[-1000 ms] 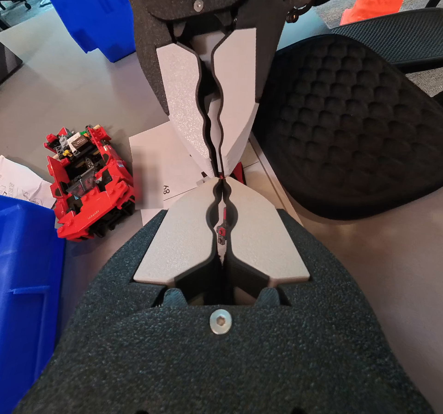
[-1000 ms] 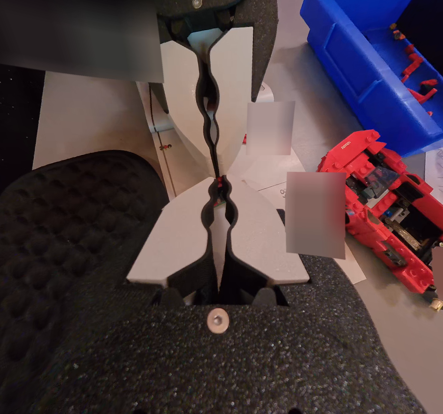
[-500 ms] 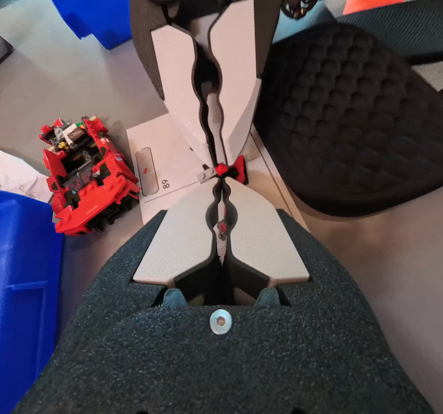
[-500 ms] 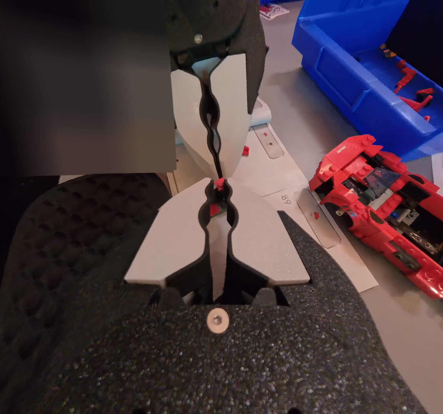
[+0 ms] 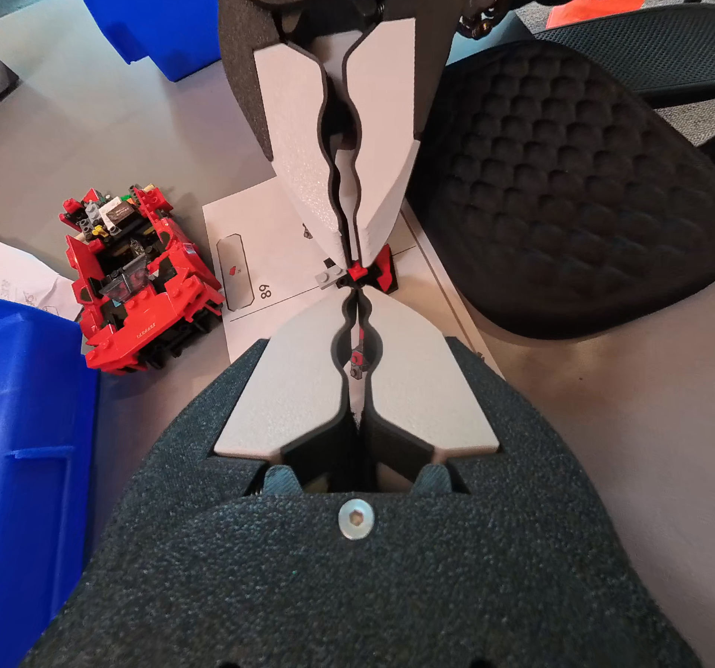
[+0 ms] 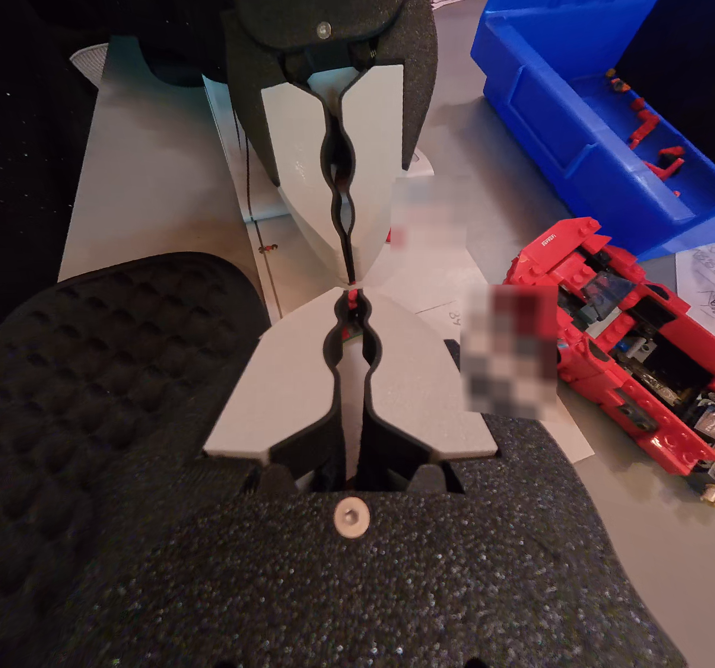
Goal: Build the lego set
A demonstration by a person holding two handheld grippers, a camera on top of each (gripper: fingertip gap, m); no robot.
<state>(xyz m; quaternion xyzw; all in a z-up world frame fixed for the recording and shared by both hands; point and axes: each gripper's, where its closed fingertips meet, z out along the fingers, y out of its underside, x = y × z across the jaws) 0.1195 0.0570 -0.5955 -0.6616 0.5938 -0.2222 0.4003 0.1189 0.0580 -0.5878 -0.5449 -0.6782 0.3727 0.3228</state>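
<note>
My left gripper (image 5: 354,293) and right gripper (image 6: 352,294) are both shut and meet tip to tip above the open instruction booklet (image 5: 271,247). Between the tips sits a small lego sub-assembly (image 5: 356,273) of red, black and light grey pieces. The right gripper (image 5: 350,262) comes down on its red studded piece, and the left gripper pinches its near edge. In the right wrist view the red piece (image 6: 352,297) shows between my own fingers, with the left gripper (image 6: 350,281) opposite. The half-built red car (image 5: 135,282) lies on the table to the left (image 6: 619,359).
A blue bin (image 5: 38,436) stands close by the car, and another (image 5: 147,3) farther back. The bin in the right wrist view (image 6: 580,88) holds several loose red pieces (image 6: 657,154). A black padded chair seat (image 5: 561,204) lies beside the booklet (image 6: 96,359). The table (image 5: 96,127) is grey. Less than 4 cm separates the two grippers' tips.
Both grippers stay shut and tip to tip. The pair has shifted a little over the booklet, and the sub-assembly's grey and red ends now show on either side of the tips.
</note>
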